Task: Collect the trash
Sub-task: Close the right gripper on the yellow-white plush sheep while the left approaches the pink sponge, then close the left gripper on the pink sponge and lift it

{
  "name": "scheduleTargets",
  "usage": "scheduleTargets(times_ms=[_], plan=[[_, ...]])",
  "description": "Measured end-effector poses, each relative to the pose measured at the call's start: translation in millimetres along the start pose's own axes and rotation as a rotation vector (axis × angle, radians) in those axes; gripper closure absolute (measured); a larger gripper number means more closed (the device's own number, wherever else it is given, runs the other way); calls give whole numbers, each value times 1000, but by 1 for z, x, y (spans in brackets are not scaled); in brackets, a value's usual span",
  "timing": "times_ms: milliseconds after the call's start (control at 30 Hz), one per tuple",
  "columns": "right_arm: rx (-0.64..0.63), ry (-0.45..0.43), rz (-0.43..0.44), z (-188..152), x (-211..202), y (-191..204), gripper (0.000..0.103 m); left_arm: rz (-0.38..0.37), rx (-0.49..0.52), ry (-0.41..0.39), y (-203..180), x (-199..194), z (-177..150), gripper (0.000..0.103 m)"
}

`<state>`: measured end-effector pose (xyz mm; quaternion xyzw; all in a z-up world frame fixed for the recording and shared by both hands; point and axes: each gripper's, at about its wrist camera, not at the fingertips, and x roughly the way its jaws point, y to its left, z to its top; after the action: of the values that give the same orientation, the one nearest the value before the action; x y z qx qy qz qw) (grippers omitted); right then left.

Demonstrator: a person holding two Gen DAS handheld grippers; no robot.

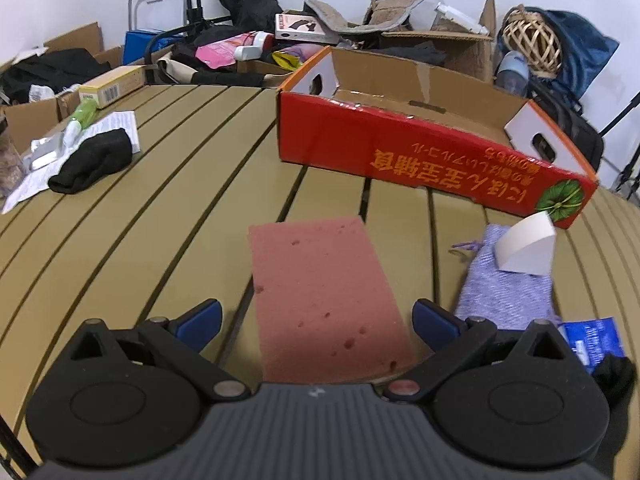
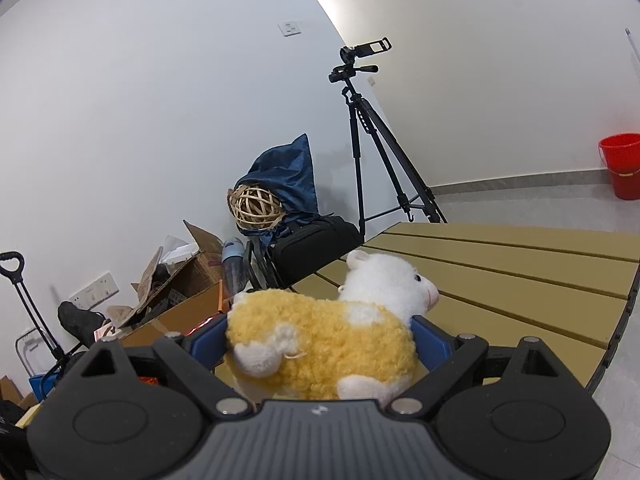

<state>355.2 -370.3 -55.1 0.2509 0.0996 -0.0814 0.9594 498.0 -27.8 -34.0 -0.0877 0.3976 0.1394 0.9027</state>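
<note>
In the left wrist view my left gripper [image 1: 318,322] is open, its blue fingertips either side of a pink sponge [image 1: 320,300] that lies flat on the slatted table [image 1: 160,220]. An open red cardboard box [image 1: 420,148] stands behind the sponge. A purple knitted pouch [image 1: 504,284] with a white wedge [image 1: 524,246] on it lies to the right. In the right wrist view my right gripper [image 2: 320,344] is shut on a yellow and white plush sheep [image 2: 332,340], held above the table [image 2: 520,276].
At the table's left lie a black sock [image 1: 92,164], papers [image 1: 116,124], a green tube [image 1: 80,120] and a yellow box [image 1: 112,86]. A blue packet [image 1: 592,340] lies at the right. Clutter and cardboard boxes sit behind the table. A tripod [image 2: 368,136] and red bucket [image 2: 622,164] stand on the floor.
</note>
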Motion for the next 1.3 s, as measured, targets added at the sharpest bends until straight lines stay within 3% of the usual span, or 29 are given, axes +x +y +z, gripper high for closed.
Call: scheduleTargets(times_ms=[267,333,467,500,900,1300], plan=[[3,8,21,1,1,0,9,22,4,-43,-1,-5,-3,1],[3,13,25,1,1,1,9,16,14,-44,-3,-6,-5,5],[7,25,39,0,1,2,9,-10,20,-9,-5,-3,-7,26],[7,28,42,0,1,2,9,-22,13,5,-5,-2,-8,27],[-13,56,66,-5,-7,2,9,-20,27,-58,15,-42,-5,29],[-114,78,113,-23,-40,27,9,-70,127,-130,51,-104,-34,29]])
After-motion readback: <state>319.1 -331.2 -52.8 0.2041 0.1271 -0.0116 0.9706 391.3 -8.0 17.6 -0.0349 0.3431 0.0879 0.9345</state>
